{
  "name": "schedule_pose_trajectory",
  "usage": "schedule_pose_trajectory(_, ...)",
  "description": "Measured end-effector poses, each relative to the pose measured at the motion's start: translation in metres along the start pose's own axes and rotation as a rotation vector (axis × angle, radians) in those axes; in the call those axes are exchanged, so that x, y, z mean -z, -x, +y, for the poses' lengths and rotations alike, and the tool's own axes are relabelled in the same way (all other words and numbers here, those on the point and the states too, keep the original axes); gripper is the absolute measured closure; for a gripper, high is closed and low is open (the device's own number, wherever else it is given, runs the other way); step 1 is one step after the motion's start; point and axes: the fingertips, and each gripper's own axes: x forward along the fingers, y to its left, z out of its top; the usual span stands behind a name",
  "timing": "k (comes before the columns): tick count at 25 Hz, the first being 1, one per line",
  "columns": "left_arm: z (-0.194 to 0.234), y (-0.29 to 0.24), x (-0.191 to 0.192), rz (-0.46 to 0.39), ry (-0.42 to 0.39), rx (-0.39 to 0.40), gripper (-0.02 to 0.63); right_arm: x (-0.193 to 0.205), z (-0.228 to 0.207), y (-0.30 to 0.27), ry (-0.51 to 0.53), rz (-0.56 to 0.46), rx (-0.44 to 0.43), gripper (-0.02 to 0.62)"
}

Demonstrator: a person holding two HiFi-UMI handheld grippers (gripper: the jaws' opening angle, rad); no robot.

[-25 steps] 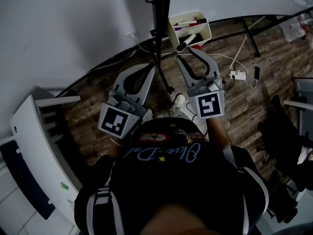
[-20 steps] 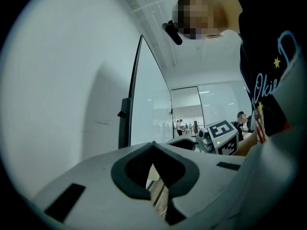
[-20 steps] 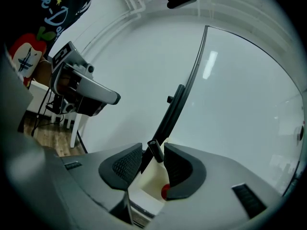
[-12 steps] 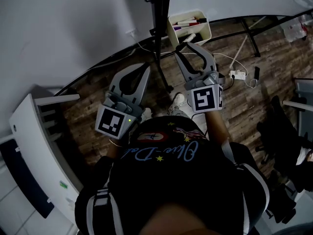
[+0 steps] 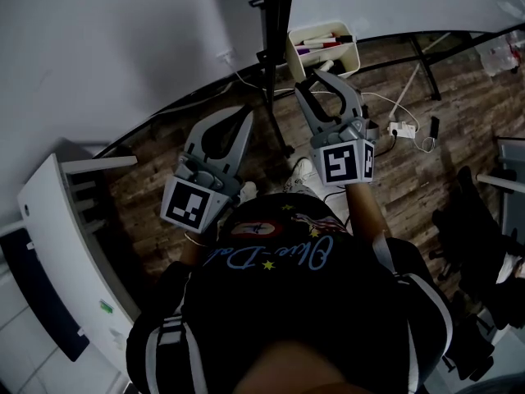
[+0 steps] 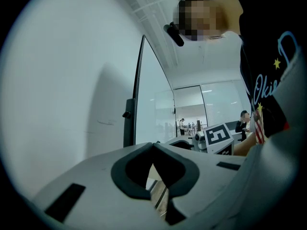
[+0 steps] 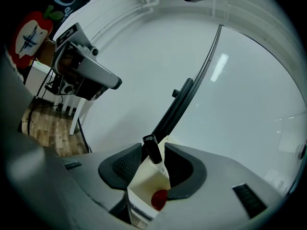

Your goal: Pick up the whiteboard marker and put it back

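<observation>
Seen from above, a dim room with a dark wood-plank floor (image 5: 410, 179) meeting a white wall (image 5: 123, 48). At far left stands a white shelf unit (image 5: 57, 212). Next to it, the left gripper (image 5: 244, 115) hangs over the floor with its jaws pressed together, tips meeting and nothing between them. A black stand post (image 5: 271, 72) rises between the two tools. To its right, the right gripper (image 5: 322, 77) reaches up to a cream tray (image 5: 344, 58) that holds several pens. Its jaws stand a little apart, and the whiteboard marker (image 7: 153, 156) leans in the tray between them, black cap up, with a sliver of gap at each pad. Farther right, a white power strip (image 5: 402, 127) lies on the floor.
</observation>
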Motion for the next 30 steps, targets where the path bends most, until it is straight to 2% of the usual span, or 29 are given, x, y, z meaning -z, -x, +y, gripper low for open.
schedule_pose_trajectory(9, 0.008, 0.001, 0.0, -0.001, -0.006, -0.022, 0.607, 0.0, -0.001, -0.005, 0.01, -0.004, -0.009, 0.479)
schedule_pose_trajectory(20, 0.005, -0.005, -0.005, 0.001, -0.025, -0.012, 0.607, -0.007, -0.012, 0.005, 0.024, -0.039, 0.025, 0.505)
schedule_pose_trajectory(30, -0.003, -0.015, -0.007, -0.001, -0.034, 0.007, 0.607, -0.01, -0.027, 0.014, -0.024, -0.08, 0.046, 0.512)
